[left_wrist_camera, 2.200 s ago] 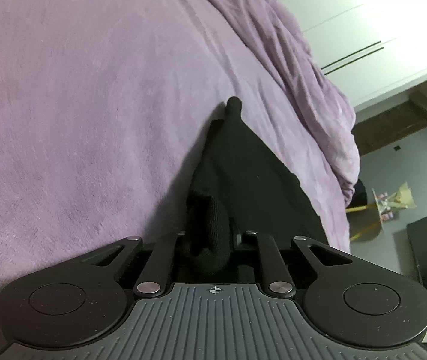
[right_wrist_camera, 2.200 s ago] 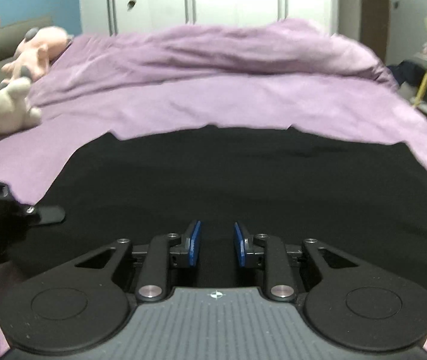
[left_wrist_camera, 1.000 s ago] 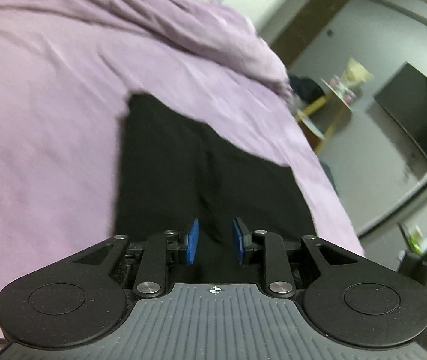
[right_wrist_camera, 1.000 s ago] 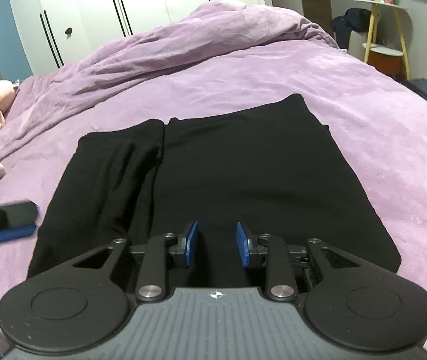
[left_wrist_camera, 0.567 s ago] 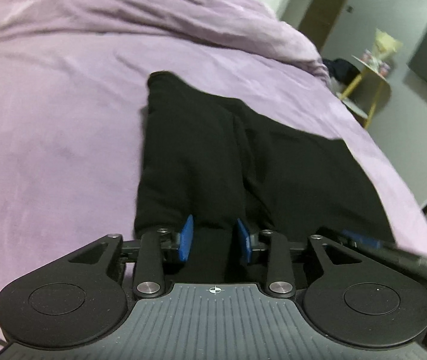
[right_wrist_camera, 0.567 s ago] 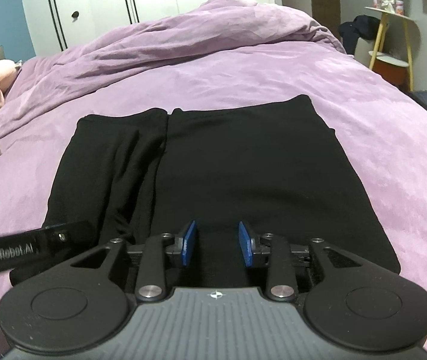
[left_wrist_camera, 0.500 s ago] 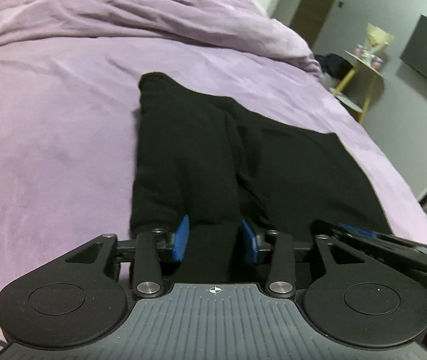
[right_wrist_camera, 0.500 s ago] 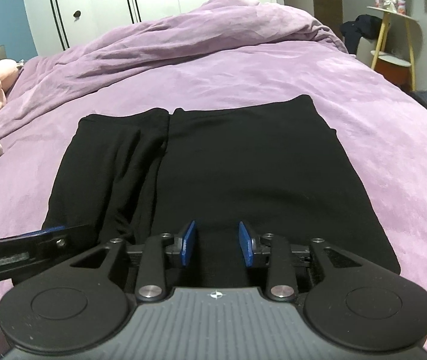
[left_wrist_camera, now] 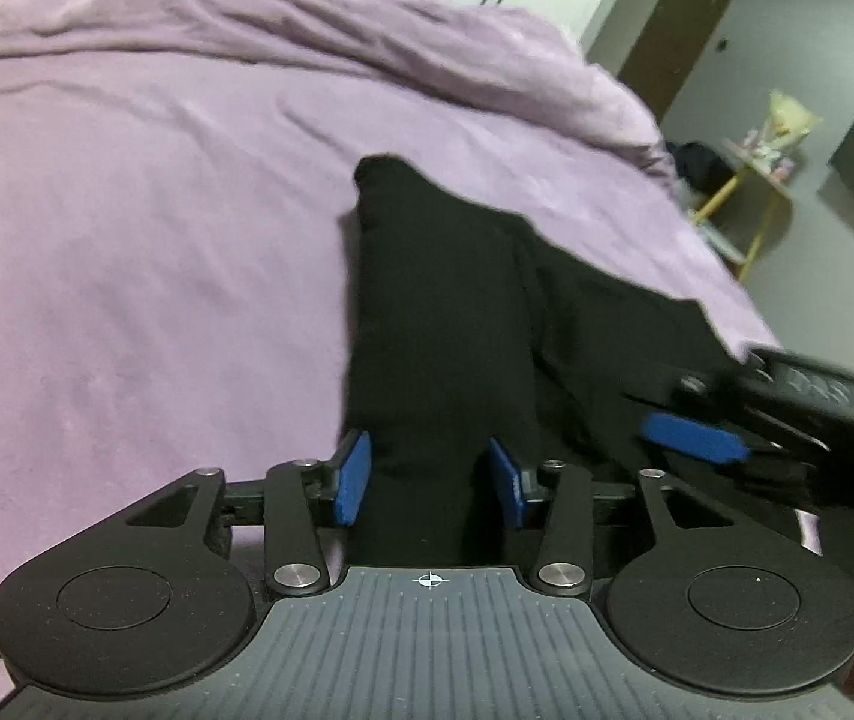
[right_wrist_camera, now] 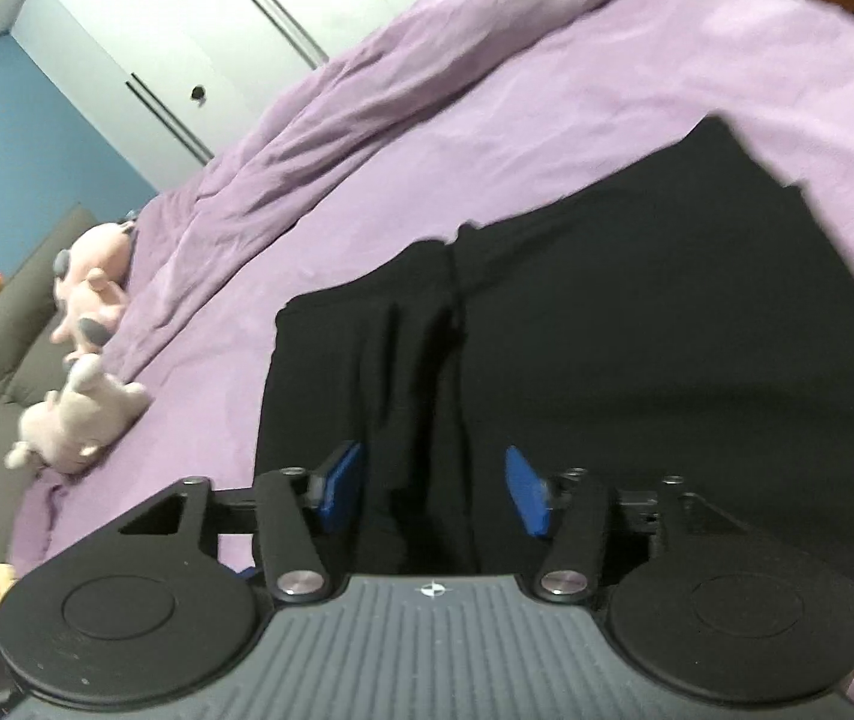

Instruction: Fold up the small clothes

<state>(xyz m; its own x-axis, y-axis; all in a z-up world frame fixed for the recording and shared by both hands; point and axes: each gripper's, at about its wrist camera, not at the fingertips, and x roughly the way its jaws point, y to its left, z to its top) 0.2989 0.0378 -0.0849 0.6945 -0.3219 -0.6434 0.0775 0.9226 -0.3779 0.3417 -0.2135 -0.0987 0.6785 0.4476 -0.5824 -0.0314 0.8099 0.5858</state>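
On the purple bed (left_wrist_camera: 127,276) lies the black garment (left_wrist_camera: 439,312), flat, one side panel already lapped inward (likely narrowing it for a cross fold). Left gripper (left_wrist_camera: 427,477) and right gripper (right_wrist_camera: 433,489) sit at its near hem, fingers parted, gripping nothing. Plush toys (right_wrist_camera: 85,360) well apart.

The black plastic left gripper (left_wrist_camera: 427,474) has blue pads (left_wrist_camera: 352,480), silver screws and a ribbed grey housing marked with a white crosshair. The matching black right gripper (right_wrist_camera: 434,489) looks identical.
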